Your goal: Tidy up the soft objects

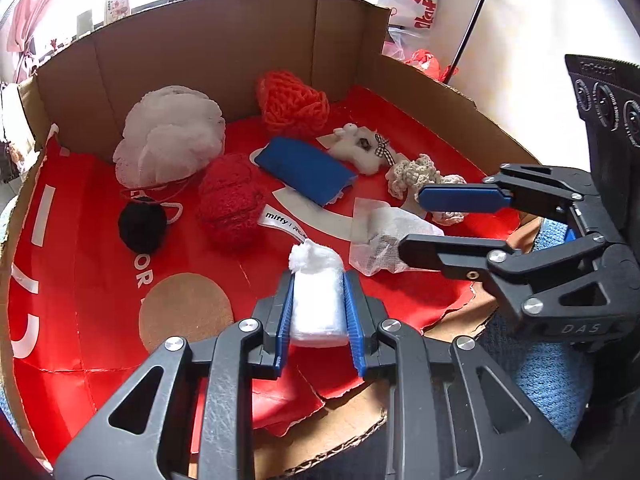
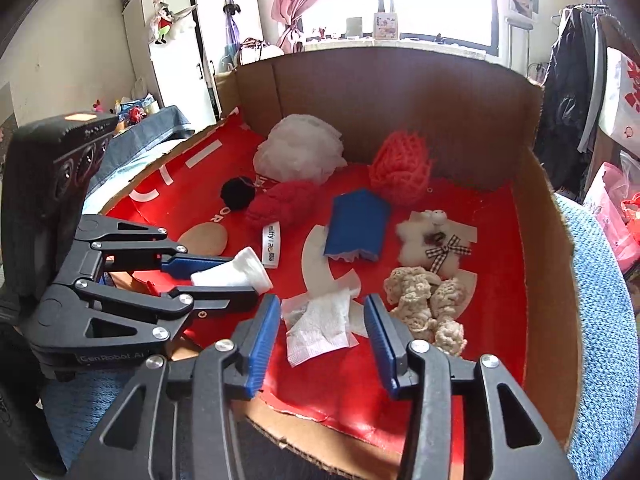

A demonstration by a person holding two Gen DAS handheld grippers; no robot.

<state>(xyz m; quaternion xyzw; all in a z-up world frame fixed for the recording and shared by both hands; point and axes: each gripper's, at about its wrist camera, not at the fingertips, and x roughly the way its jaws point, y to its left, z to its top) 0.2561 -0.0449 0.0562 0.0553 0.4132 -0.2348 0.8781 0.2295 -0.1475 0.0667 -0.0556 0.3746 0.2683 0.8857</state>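
1. The left hand-held gripper (image 1: 319,312) sits at the bottom centre of the left wrist view, its blue pads clamped tight on a white packet of soft wadding (image 1: 316,300), whose fluffy end sticks out past the fingertips.
2. In the right wrist view that same packet (image 2: 236,272) shows at centre left, pinched between the left gripper's fingers, just above the red liner.
3. The right hand-held gripper (image 2: 320,336) fills the bottom centre of its own view with its jaws apart and nothing pressed between the pads.
4. A crumpled white gauze piece (image 2: 320,326) lies on the liner in the gap between those fingers, free of both pads.
5. In the left wrist view the right gripper (image 1: 412,220) enters from the right edge, and the gauze (image 1: 384,240) lies at its fingertips.
6. Everything rests in a shallow cardboard box (image 1: 208,52) lined with a red printed sheet (image 1: 80,280).
7. At the upper left of the left wrist view sits a white mesh puff (image 1: 168,136), with a small black pompom (image 1: 142,224) below it.
8. A red yarn ball (image 1: 232,204) lies at centre, and an orange knitted piece (image 1: 292,100) stands near the back wall.
9. A blue folded cloth (image 1: 304,168) lies between the red ball and a white plush toy with a checked bow (image 1: 360,144).
10. A cream crocheted piece (image 1: 420,176) lies at centre right, just beside the right gripper's upper finger.
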